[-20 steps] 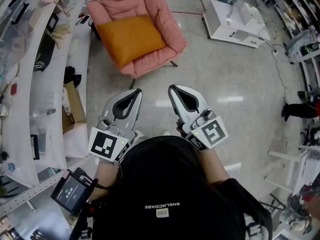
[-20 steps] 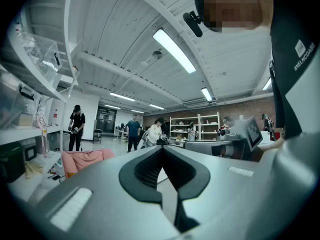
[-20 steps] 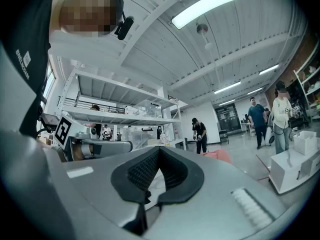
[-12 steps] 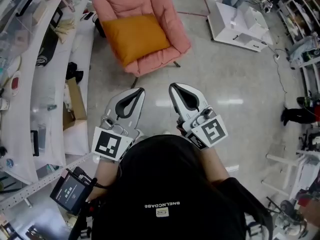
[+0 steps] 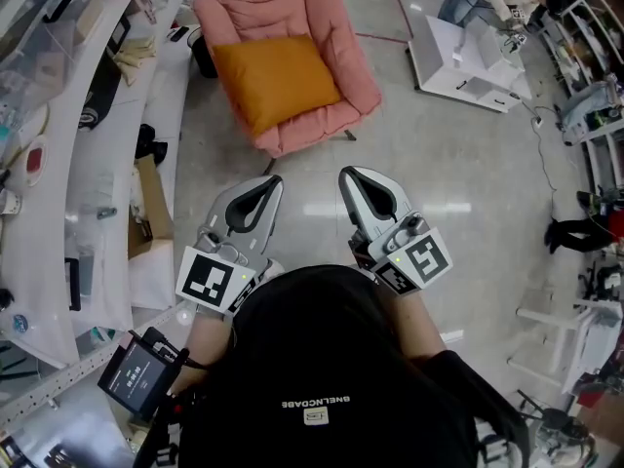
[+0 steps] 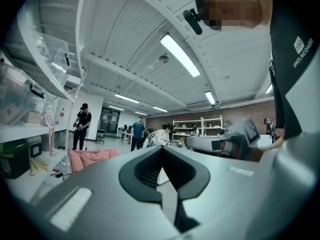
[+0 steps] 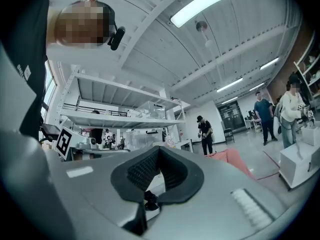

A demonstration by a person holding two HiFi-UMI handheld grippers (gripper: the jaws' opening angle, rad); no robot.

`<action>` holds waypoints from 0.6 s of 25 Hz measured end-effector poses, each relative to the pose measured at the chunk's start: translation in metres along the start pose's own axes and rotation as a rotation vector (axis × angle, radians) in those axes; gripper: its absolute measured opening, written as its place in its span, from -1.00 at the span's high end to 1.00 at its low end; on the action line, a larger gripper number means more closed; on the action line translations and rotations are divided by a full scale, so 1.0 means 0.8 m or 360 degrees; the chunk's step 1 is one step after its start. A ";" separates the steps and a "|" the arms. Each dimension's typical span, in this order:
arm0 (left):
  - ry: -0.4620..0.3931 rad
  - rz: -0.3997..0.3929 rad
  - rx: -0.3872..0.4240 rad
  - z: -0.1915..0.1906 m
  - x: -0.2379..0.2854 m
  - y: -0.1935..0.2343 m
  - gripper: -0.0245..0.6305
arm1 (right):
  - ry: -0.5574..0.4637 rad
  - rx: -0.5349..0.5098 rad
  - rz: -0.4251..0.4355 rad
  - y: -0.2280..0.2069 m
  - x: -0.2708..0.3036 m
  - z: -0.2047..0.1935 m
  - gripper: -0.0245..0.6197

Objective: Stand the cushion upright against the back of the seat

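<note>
The left gripper [image 5: 271, 179] and right gripper [image 5: 347, 174] are both closed and empty, held level side by side. Ahead of them, well apart, the orange cushion [image 5: 278, 78] lies flat on the pink armchair [image 5: 336, 57]. The chair now sits slightly nearer than before, so this is judged to be the approach phase.

- pink armchair [image 5: 278, 3]: 1
- orange cushion [image 5: 276, 81]: 1
- grippers: 2, namely left gripper [image 5: 270, 180] and right gripper [image 5: 348, 174]
- marker cubes: 2, namely left marker cube [image 5: 208, 281] and right marker cube [image 5: 421, 259]
- cardboard box [image 5: 146, 208]: 1
- white cabinet [image 5: 463, 61]: 1
- handheld unit with screen [image 5: 136, 373]: 1
- people across the room, left gripper view: 3, namely person in black [image 6: 81, 126], person in blue [image 6: 137, 133], person in white [image 6: 160, 135]
</note>
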State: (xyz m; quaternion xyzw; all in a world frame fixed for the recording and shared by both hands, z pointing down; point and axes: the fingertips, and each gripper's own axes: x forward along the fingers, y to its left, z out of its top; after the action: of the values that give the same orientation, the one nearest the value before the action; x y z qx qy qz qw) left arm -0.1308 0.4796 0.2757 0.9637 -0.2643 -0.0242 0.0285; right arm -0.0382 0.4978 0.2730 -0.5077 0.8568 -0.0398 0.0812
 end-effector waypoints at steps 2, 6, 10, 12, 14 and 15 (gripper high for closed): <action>-0.0004 0.0009 -0.0009 -0.003 -0.010 0.015 0.87 | 0.0048 -0.0029 -0.0009 0.007 0.011 -0.010 0.91; -0.0015 0.0023 -0.0053 -0.007 -0.032 0.041 0.86 | 0.0091 -0.0044 -0.0029 0.022 0.027 -0.025 0.91; 0.0005 0.0021 -0.0060 -0.017 -0.046 0.052 0.86 | 0.0072 0.0077 -0.0073 0.018 0.032 -0.035 0.91; 0.0019 0.0027 -0.0060 -0.024 -0.050 0.058 0.86 | 0.0073 0.0099 -0.0084 0.017 0.036 -0.040 0.91; 0.0029 0.0033 -0.0069 -0.028 -0.052 0.064 0.86 | 0.0071 0.0099 -0.0094 0.013 0.040 -0.044 0.91; 0.0035 0.0036 -0.0072 -0.030 -0.051 0.068 0.86 | 0.0068 0.0105 -0.0098 0.011 0.043 -0.045 0.90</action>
State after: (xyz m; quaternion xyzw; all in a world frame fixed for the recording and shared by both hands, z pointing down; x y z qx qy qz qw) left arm -0.1922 0.4551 0.3046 0.9600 -0.2743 -0.0193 0.0533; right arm -0.0686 0.4714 0.3038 -0.5299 0.8405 -0.0814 0.0783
